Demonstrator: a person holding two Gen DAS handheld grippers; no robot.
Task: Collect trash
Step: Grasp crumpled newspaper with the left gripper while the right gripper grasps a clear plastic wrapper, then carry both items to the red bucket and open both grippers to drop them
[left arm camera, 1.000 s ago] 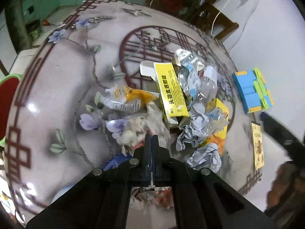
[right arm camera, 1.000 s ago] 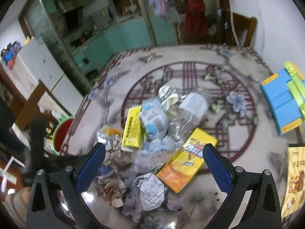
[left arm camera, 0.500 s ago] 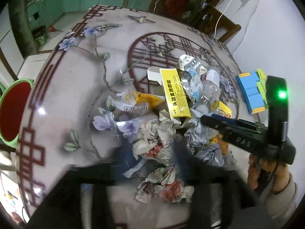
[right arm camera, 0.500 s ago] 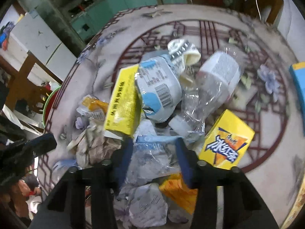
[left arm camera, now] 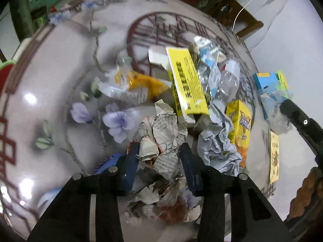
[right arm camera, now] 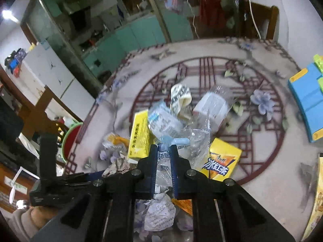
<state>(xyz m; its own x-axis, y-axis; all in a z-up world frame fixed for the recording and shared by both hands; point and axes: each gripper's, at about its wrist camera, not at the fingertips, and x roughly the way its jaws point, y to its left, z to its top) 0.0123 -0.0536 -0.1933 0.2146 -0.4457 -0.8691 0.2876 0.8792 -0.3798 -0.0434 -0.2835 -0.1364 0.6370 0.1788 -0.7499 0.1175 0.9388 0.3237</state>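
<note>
Straddling the crumpled grey newsprint wad [left arm camera: 161,139] on the flower-patterned desk [left arm camera: 50,92], the left gripper [left arm camera: 159,157] stands half-open, its jaws having just been closing on the paper directly ahead. The right gripper [right arm camera: 164,157], wide a second ago, has just closed narrow on a crinkled clear plastic bottle [right arm camera: 167,161] above the pile.

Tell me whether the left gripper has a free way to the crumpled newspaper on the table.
Probably yes. The left gripper already straddles the crumpled newspaper, its jaws just closing in with nothing lying over the wad. Whether the pads press on it yet is unclear.
</note>
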